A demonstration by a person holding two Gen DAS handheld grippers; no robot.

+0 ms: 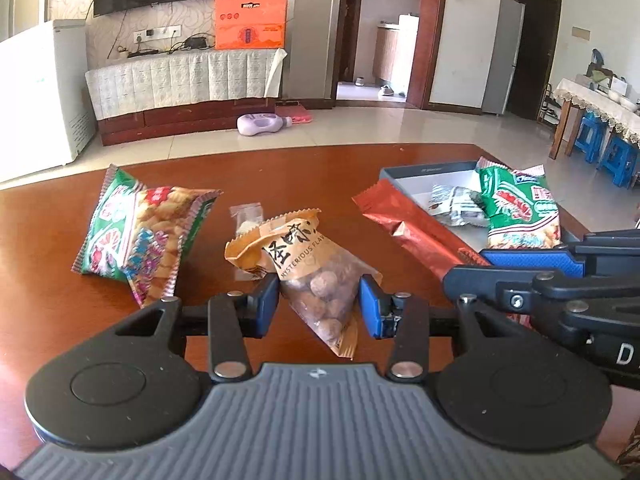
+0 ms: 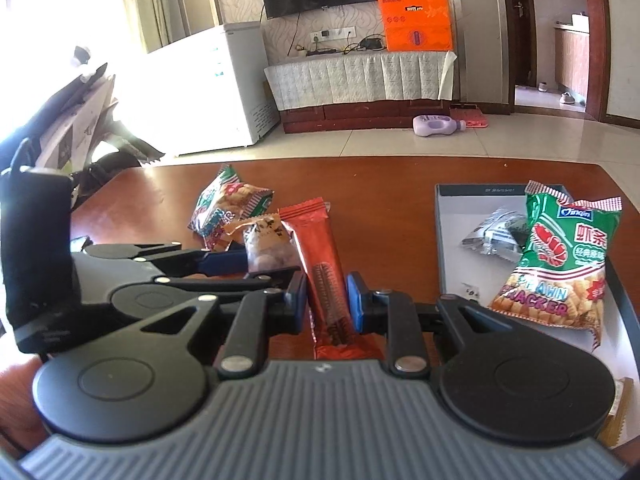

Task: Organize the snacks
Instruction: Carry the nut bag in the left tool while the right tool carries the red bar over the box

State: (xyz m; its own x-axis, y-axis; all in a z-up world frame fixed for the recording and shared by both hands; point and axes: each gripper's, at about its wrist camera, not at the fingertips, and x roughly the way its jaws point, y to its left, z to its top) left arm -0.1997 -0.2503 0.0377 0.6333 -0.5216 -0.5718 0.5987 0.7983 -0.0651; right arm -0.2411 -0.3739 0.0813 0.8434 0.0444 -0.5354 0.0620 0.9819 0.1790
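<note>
Brown nut pouch, clear-windowed, lumpy with round nuts: light, crinkly film, contents free to shift, slippery where the film is smooth. Pinched across its middle by the left gripper, jaws about half spread, pads pressing each flank; seems raised off the wooden table, though contact at the lower tip cannot be ruled out. Best grip probably just there, on the packed belly, since the crimped ends would fold and slide.

Red wafer bar, long and flat in foil: stiffer along its length, yet brittle inside, likely to snap under a hard squeeze. Clamped near its lower third by the right gripper, jaws nearly closed on the narrow wrapper, upper end leaning away over the table.

Further out, open grey box to the right, holding a silver sachet and a green prawn cracker bag, puffed and air-filled, easy to crush. Second cracker bag lying flat on the table to the left, with a small clear packet just behind the nut pouch. Probable destination for both held snacks: the box.
</note>
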